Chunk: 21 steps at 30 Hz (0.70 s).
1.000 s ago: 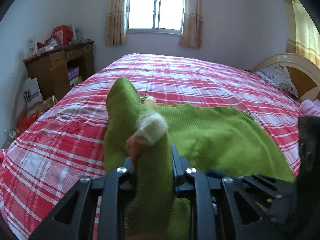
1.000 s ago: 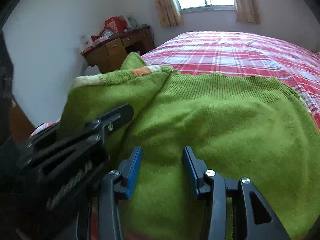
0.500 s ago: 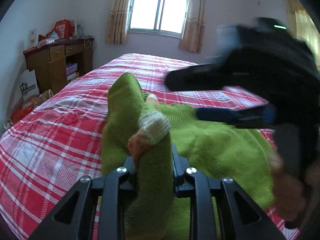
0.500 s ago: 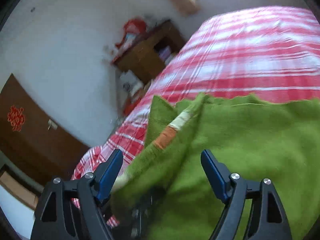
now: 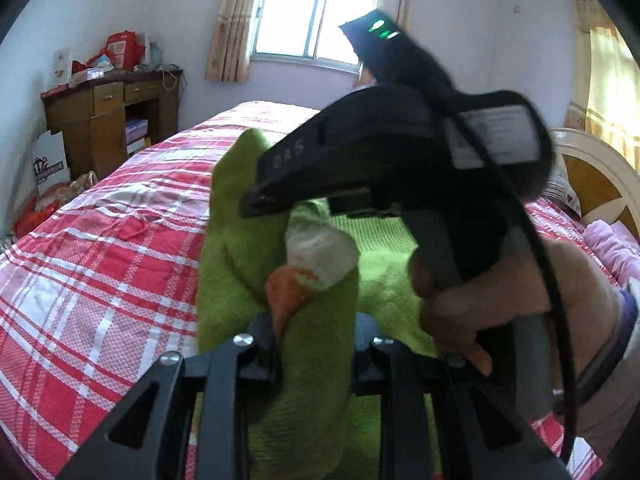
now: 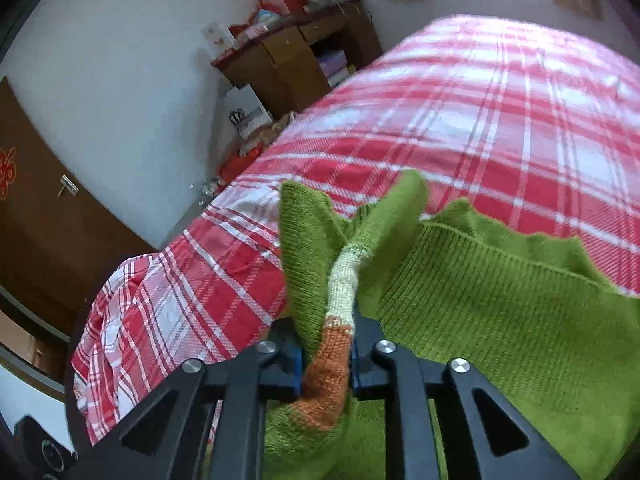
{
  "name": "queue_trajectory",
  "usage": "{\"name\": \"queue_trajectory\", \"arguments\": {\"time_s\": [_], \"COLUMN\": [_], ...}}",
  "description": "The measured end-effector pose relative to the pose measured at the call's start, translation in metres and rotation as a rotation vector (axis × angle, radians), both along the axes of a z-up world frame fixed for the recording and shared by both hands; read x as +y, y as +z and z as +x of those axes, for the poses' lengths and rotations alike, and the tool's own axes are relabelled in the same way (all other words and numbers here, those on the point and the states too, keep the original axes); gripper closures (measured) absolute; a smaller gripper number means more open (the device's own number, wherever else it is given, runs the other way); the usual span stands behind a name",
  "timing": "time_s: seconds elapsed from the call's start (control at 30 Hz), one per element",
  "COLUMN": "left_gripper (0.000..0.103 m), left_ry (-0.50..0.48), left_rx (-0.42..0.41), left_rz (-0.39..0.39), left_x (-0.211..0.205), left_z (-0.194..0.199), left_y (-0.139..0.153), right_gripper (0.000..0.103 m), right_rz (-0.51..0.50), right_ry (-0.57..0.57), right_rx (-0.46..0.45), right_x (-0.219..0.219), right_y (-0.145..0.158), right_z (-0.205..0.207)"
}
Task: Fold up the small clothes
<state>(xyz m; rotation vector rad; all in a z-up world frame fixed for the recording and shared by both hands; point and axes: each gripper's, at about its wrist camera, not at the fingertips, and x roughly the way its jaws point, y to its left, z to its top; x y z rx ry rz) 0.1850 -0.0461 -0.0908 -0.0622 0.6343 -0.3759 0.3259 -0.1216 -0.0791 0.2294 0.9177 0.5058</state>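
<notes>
Sleeve up, fold barely begun
Both tools, left and right, pinch the sweater sleeve, right just closed; body unfolded on bed.

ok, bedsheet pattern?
Red, white and pink plaid bedsheet; clearest in the right wrist view.

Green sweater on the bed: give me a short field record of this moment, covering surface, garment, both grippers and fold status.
surface: bed with red plaid cover
garment: green sweater, body lying on the bed, one sleeve lifted
sleeve cuff: cream and orange bands
left gripper: shut on the sleeve
right gripper: jaws have just closed, shut on the sleeve at the orange band
fold status: sleeve raised, not yet laid across the body
background: wooden desk, window
</notes>
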Motion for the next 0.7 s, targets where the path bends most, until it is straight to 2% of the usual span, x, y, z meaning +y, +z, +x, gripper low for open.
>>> {"name": "queue_trajectory", "arguments": {"time_s": [0.1,0.2,0.4,0.53,0.7], "left_gripper": [0.078,0.079,0.080,0.081,0.086], "left_ry": [0.006,-0.013,-0.119,-0.203,-0.304], "left_rx": [-0.013,-0.034,-0.108,-0.123,-0.084], "left_rz": [0.013,-0.019,0.026,0.081,0.147], "left_x": [-0.004,-0.009,-0.053,-0.103,-0.163], "left_z": [-0.006,-0.018,-0.035,-0.046,-0.055], "left_y": [0.006,0.021,0.049,0.049,0.031], "right_gripper": [0.090,0.090,0.090,0.090,0.091], "right_rz": [0.017,0.032,0.068,0.076,0.100], "right_ry": [-0.014,-0.024,-0.078,-0.151,-0.267], "right_rx": [-0.046,-0.087,-0.121,-0.088,-0.007], "right_x": [-0.008,-0.022,-0.079,-0.133,-0.198], "right_y": [0.014,0.032,0.057,0.051,0.018], "right_z": [-0.015,-0.031,-0.051,-0.063,-0.078]}}
